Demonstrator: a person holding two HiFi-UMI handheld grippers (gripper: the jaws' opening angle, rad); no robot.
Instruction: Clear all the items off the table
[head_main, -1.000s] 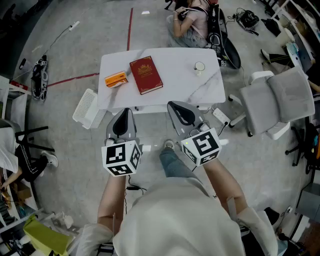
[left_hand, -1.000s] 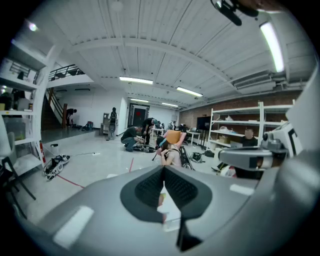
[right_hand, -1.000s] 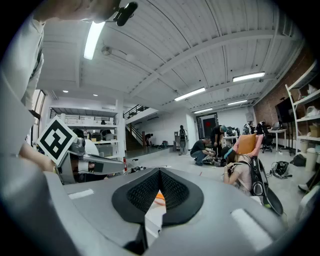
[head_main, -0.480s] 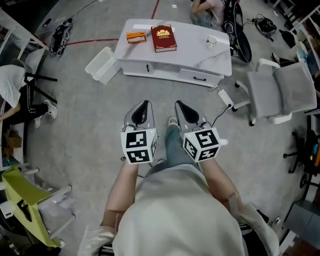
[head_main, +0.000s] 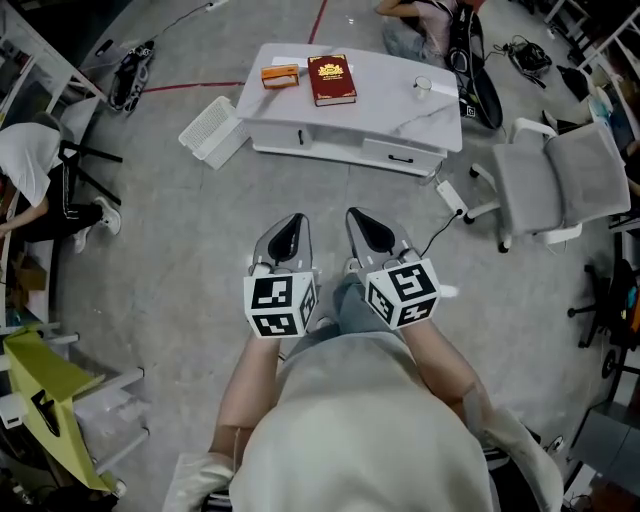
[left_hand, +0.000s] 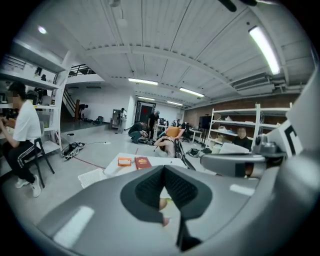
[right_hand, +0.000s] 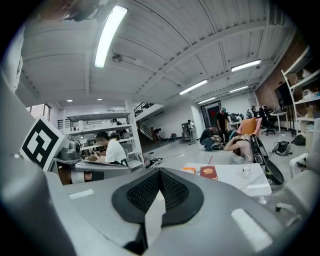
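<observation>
A white table (head_main: 350, 110) stands well ahead of me across bare floor. On it lie an orange box (head_main: 280, 75), a red book (head_main: 332, 79) and a small white cup (head_main: 424, 85). My left gripper (head_main: 289, 228) and right gripper (head_main: 364, 224) hover side by side over the floor, far short of the table, both shut with nothing between the jaws. The left gripper view shows its shut gripper (left_hand: 164, 169) below the distant orange box (left_hand: 124, 161) and red book (left_hand: 142, 162). In the right gripper view the shut gripper (right_hand: 160, 173) points at the table (right_hand: 235, 181), red book (right_hand: 208, 172) and cup (right_hand: 245, 171).
A white basket (head_main: 213, 130) lies on the floor left of the table. A grey office chair (head_main: 560, 185) and a power strip (head_main: 450, 195) are to the right. One person (head_main: 35, 165) sits at the left, another person (head_main: 420, 18) behind the table. A yellow-green chair (head_main: 45, 390) stands lower left.
I have backed away from the table, which now sits far ahead instead of just before the grippers. Both grippers stay shut and empty.
</observation>
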